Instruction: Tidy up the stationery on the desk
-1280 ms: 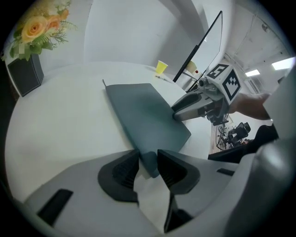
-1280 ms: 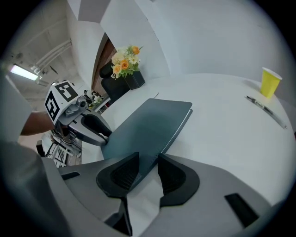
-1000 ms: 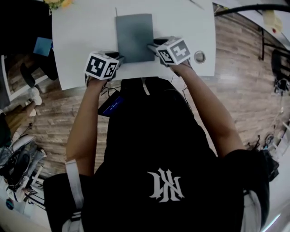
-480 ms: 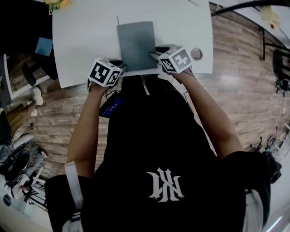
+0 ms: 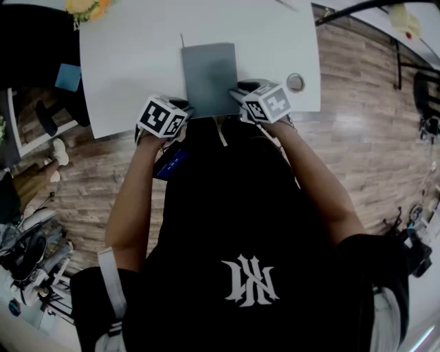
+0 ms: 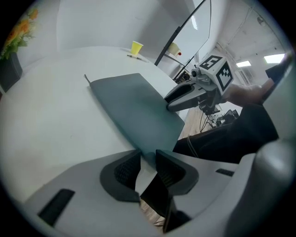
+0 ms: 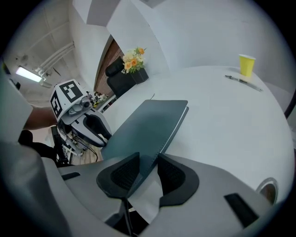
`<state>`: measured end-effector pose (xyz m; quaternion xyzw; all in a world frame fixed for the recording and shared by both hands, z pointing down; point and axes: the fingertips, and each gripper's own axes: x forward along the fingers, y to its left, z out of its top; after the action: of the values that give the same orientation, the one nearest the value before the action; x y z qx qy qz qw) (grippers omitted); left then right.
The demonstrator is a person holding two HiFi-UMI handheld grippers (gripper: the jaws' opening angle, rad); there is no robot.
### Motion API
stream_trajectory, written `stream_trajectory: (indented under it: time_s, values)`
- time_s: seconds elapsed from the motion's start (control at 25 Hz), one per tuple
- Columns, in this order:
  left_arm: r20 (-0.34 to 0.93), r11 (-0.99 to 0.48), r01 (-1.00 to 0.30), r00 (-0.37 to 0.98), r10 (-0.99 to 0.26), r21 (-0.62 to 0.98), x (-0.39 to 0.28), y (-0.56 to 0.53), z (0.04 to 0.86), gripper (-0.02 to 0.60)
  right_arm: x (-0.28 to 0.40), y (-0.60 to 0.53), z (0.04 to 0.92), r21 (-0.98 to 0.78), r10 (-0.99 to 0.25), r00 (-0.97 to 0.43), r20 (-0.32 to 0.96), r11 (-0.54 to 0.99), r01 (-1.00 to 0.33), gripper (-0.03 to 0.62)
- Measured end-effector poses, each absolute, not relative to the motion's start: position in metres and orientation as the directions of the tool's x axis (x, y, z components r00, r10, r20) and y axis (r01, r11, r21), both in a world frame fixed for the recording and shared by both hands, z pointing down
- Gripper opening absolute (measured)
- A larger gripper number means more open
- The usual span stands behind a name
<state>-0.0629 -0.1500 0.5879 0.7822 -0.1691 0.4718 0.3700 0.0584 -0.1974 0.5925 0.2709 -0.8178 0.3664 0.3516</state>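
Note:
A thin dark grey notebook (image 5: 210, 77) lies on the white desk (image 5: 130, 62), its near end at the desk's front edge. My left gripper (image 5: 185, 108) is shut on the notebook's near left corner, and the cover's edge (image 6: 138, 113) runs down between the pads (image 6: 124, 170). My right gripper (image 5: 237, 93) is shut on the near right corner, with the notebook (image 7: 148, 122) pinched between its pads (image 7: 124, 175). Each gripper shows in the other's view: the right gripper (image 6: 175, 99) and the left gripper (image 7: 99, 130).
A yellow paper cup (image 7: 246, 64) and a pen (image 7: 243, 82) stand at the desk's far side. A roll of tape (image 5: 295, 83) lies near the front right edge. A flower pot (image 5: 86, 7) sits at the far left corner. Wooden floor surrounds the desk.
Both grippers have drawn back toward the person with the notebook in them, and its near end has slid to the desk's front edge.

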Motion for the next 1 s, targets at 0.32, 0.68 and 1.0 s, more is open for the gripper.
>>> stream_trajectory:
  time_s: [0.32,0.68,1.0]
  values:
    - [0.863,-0.667,-0.614,0.498,0.086,0.421,-0.063,-0.147,0.589,0.104,0.058,-0.194,0.594,-0.414,-0.198,-0.616,0.763,0.583,-0.700,0.144]
    - [0.864,-0.681,-0.600,0.494,0.099,0.421,-0.063,-0.148,0.590,0.119,0.059,-0.196,0.592,-0.431,-0.191,-0.633,0.750,0.585,-0.687,0.146]
    - [0.852,-0.675,-0.601,0.518,0.079,0.428,-0.063,-0.167,0.571,0.126,0.077,-0.209,0.569,-0.444,-0.227,-0.681,0.696,0.609,-0.657,0.146]
